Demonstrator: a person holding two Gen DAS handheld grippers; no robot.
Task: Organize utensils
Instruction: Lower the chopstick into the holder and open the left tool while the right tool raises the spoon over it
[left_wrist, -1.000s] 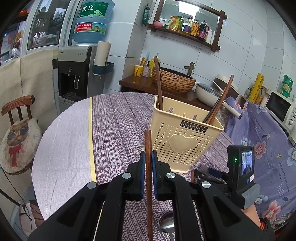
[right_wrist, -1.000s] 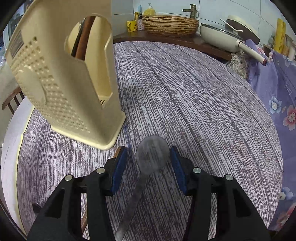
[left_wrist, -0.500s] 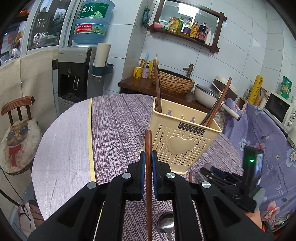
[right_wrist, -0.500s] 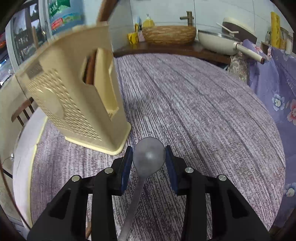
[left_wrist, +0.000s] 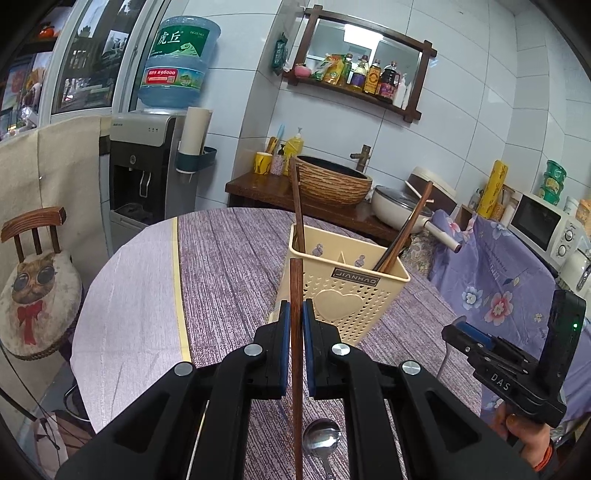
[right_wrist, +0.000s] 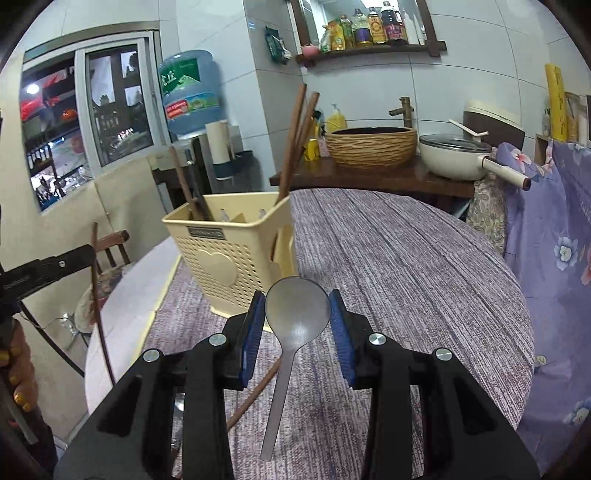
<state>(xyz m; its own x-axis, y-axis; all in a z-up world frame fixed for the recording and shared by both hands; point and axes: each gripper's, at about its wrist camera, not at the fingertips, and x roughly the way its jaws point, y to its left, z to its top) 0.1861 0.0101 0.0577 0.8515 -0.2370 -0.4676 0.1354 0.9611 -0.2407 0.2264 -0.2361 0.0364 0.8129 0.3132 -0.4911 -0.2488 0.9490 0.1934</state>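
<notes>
Left tongs clenched on a brown wooden chopstick, held roughly upright between the blue pads, tip rising above them and shaft running down out of the bottom of the left wrist view. Just beyond the tip, a cream perforated utensil holder with a heart on its front, standing upright on the round bench under a purple striped cloth. More chopsticks already leaning in the holder's compartments, one at the left end, a pair at the right end.

Right tongs grasping a metal spoon by the bowl, pads pressing on both of its edges, handle hanging down toward the camera, clear of the cloth. Jaws only recently narrowed onto the bowl, now steady around it. Holder just ahead and to the left in the right wrist view, a loose chopstick lying on the cloth below the spoon.

A second spoon resting on the bench beneath the left tongs. Seen from the left, right tongs off to the right of the holder, carried by a hand at the frame's lower edge. Behind the bench, a woven basin, a lidded pan and a water dispenser.
</notes>
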